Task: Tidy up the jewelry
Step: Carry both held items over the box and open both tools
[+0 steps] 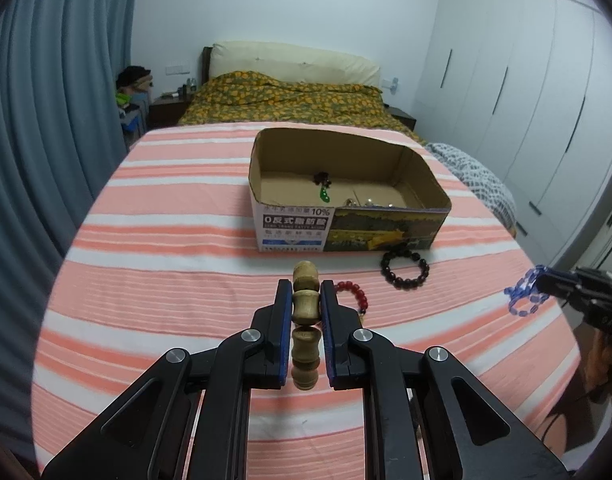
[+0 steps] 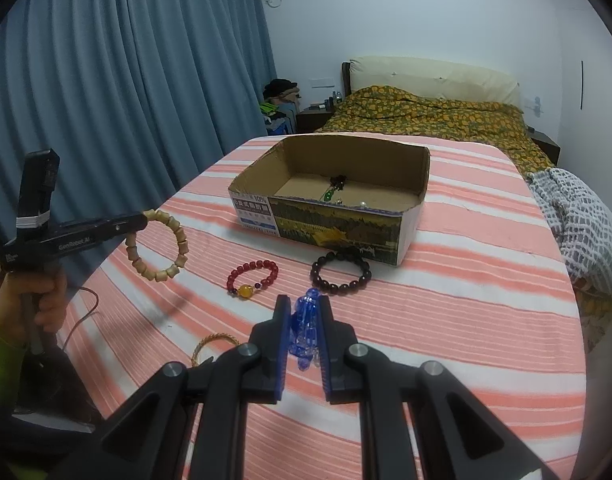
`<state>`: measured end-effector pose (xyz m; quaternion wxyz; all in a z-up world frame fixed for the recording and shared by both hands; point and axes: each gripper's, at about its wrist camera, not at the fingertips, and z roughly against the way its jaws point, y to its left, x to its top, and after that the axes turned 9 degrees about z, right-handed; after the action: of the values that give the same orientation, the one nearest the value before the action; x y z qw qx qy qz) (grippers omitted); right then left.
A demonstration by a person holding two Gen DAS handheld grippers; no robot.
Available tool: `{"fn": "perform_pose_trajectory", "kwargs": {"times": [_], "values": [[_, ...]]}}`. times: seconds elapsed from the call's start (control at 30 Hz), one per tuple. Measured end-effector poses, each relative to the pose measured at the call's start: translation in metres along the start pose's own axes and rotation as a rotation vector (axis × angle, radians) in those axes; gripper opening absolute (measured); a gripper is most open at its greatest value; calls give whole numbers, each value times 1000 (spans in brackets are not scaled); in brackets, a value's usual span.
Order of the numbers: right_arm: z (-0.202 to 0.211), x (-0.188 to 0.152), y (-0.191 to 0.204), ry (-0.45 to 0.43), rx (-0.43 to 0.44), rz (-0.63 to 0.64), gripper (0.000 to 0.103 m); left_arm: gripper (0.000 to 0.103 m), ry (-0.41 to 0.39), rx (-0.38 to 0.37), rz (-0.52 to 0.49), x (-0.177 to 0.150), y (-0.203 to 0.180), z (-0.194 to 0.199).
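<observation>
My left gripper (image 1: 306,292) is shut on a wooden bead bracelet (image 1: 305,304) and holds it above the striped bed; it also shows in the right wrist view (image 2: 162,246). My right gripper (image 2: 304,308) is shut on a blue bead bracelet (image 2: 304,326), seen at the right edge of the left wrist view (image 1: 524,292). A cardboard box (image 1: 386,224) stands ahead, with a green pendant (image 1: 325,194) and small silver pieces (image 1: 366,202) inside. A red bead bracelet (image 2: 252,276) and a dark bead bracelet (image 2: 340,272) lie in front of the box.
A gold bangle (image 2: 212,346) lies near the bed's front edge on the striped sheet (image 2: 466,320). A grey patterned blanket (image 2: 578,224) hangs at the right side. Blue curtains (image 2: 126,80) are at the left, wardrobes (image 1: 526,92) at the right.
</observation>
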<state>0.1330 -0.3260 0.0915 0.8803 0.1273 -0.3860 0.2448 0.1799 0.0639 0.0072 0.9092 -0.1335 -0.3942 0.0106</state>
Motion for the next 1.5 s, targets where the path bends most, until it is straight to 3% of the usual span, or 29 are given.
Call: {"fn": "perform_pose_trajectory", "kwargs": {"times": [0.17, 0.3, 0.6, 0.87, 1.07, 1.27, 1.3, 1.37, 1.4, 1.43, 1.5], "values": [[-7, 6, -3, 5, 2, 9, 13, 12, -8, 31, -36, 7, -7, -7], [-11, 13, -7, 8, 12, 7, 13, 12, -6, 10, -41, 17, -10, -10], [-33, 80, -26, -27, 22, 46, 13, 12, -29, -103, -4, 94, -20, -26], [-100, 148, -69, 9, 2, 17, 13, 12, 44, -127, 24, 146, -29, -101], [-165, 161, -101, 106, -17, -33, 13, 12, 117, -59, 14, 148, -32, -170], [-204, 160, -117, 139, -56, -52, 15, 14, 134, -13, -20, 138, -38, -202], [-206, 160, -118, 135, -56, -62, 17, 19, 135, 0, -20, 136, -38, -204], [-205, 158, -121, 122, -77, -78, 36, 50, 136, 29, -18, 135, -38, -206], [-203, 158, -120, 111, -89, -79, 44, 73, 122, 43, -16, 134, -38, -203], [-198, 158, -120, 94, -109, -77, 52, 84, 97, 58, -14, 132, -37, -197], [-185, 155, -118, 67, -122, -66, 52, 87, 64, 75, -17, 128, -34, -184]]}}
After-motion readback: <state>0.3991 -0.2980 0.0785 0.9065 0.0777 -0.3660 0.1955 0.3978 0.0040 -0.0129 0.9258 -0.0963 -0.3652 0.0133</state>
